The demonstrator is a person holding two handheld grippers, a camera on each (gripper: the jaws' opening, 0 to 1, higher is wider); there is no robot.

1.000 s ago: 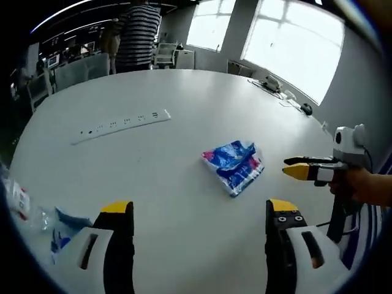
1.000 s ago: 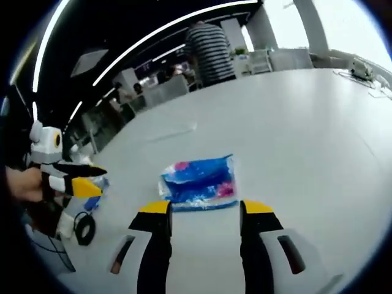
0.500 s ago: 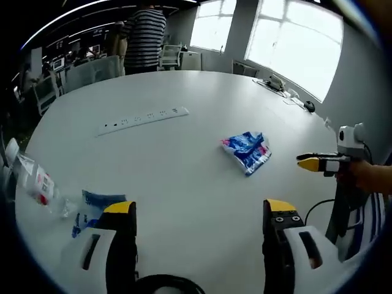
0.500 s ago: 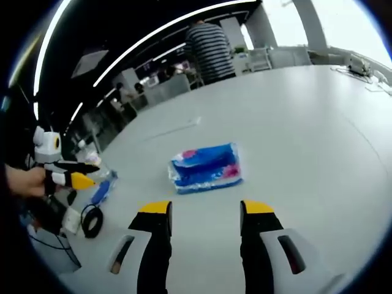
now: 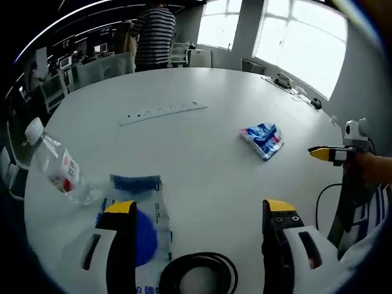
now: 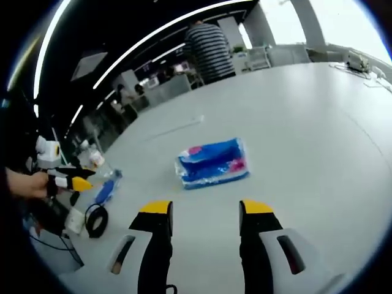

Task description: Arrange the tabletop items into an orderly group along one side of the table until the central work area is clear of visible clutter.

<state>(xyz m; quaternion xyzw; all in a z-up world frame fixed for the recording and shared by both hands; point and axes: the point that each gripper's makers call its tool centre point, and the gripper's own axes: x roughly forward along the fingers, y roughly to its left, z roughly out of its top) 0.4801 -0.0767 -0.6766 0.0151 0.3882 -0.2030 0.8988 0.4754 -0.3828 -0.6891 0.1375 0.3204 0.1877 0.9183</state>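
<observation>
While both tongs (image 5: 195, 211) (image 6: 200, 211) gape empty above the table (image 5: 202, 153), the packet (image 6: 213, 163) lies at twelve o'clock of the right pair, bottle (image 5: 57, 168) at ten of the left

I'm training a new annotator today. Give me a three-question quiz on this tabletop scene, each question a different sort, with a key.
1. True or false: the blue and pink packet lies between the jaws of the right hand-held gripper.
2. Multiple choice: what lies tipped over near the table edge, beside the blue and white pouch? A) a mug B) a clear water bottle C) a stapler
3. Fill in: the long white object across the far table is a power ____.

Key: 1 false, it lies ahead of the open jaws; 2 B; 3 strip.
</observation>
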